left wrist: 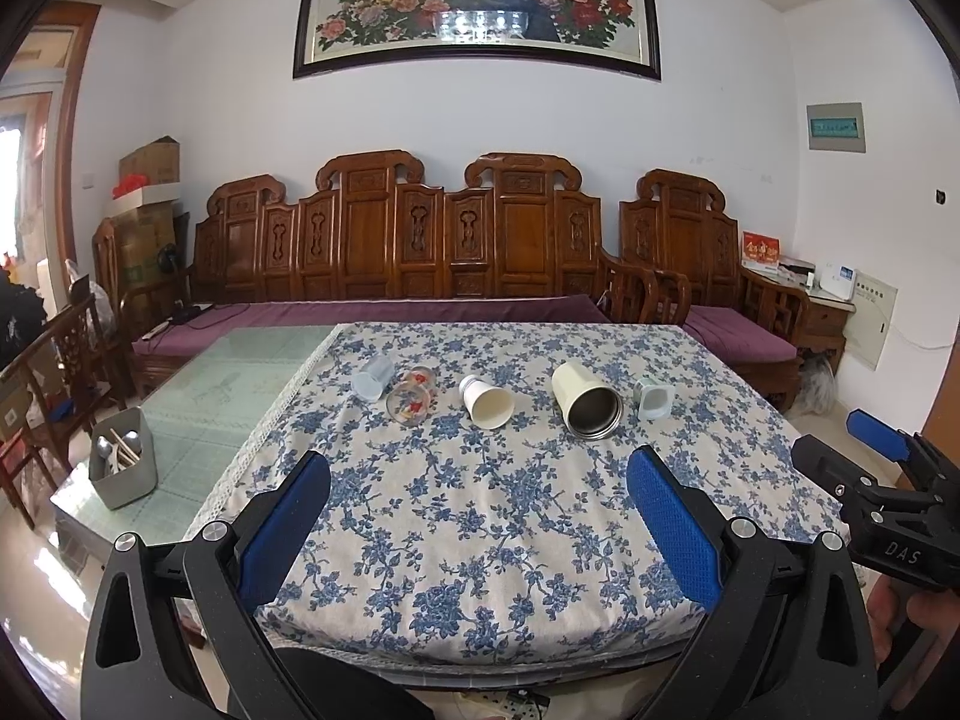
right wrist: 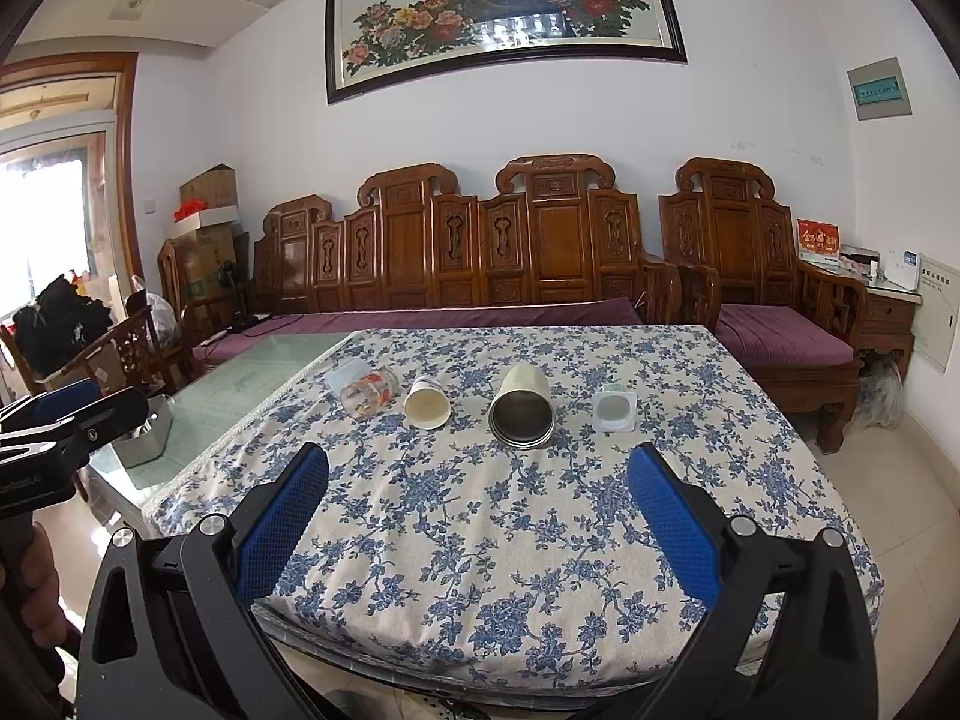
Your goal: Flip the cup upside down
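Note:
Several cups lie on their sides in a row across the blue-flowered tablecloth (left wrist: 480,516). From left: a pale blue plastic cup (left wrist: 373,378), a clear glass with red flowers (left wrist: 411,399), a white paper cup (left wrist: 486,401), a cream steel-lined tumbler (left wrist: 587,401) and a small pale green square cup (left wrist: 653,401). The same row shows in the right wrist view, with the paper cup (right wrist: 426,403), tumbler (right wrist: 521,409) and square cup (right wrist: 614,410). My left gripper (left wrist: 480,480) is open and empty near the table's front edge. My right gripper (right wrist: 480,480) is open and empty, also at the front.
A grey cutlery holder (left wrist: 123,468) stands on the bare glass tabletop (left wrist: 240,384) to the left. A carved wooden bench with purple cushions (left wrist: 384,312) runs behind the table. The right gripper shows at the right edge of the left wrist view (left wrist: 888,480).

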The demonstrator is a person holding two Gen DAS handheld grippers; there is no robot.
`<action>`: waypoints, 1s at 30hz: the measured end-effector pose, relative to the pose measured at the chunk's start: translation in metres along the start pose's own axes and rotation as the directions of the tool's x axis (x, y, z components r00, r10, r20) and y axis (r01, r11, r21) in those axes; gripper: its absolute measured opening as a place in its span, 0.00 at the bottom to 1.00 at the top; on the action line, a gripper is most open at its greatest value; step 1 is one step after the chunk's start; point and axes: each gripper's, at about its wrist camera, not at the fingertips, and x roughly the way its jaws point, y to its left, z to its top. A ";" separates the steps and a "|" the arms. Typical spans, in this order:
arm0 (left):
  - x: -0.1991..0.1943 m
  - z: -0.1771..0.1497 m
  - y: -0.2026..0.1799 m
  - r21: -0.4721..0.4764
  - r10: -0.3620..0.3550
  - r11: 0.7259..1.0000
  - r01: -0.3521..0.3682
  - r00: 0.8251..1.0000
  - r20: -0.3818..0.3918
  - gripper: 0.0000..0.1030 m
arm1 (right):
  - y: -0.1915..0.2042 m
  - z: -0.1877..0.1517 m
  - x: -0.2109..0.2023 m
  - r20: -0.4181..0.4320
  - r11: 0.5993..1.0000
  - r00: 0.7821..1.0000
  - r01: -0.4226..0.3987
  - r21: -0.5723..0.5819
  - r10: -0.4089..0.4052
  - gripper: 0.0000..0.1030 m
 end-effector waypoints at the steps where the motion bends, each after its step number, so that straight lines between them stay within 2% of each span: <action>1: -0.001 0.000 0.001 0.000 -0.001 1.000 0.001 1.000 0.002 0.93 | 0.000 0.001 0.001 0.001 1.000 1.000 0.000 0.000 0.000 0.98; 30: -0.005 0.001 0.002 -0.002 0.005 1.000 -0.005 1.000 0.027 0.93 | 0.002 0.004 -0.006 0.006 1.000 1.000 0.000 0.002 0.000 0.98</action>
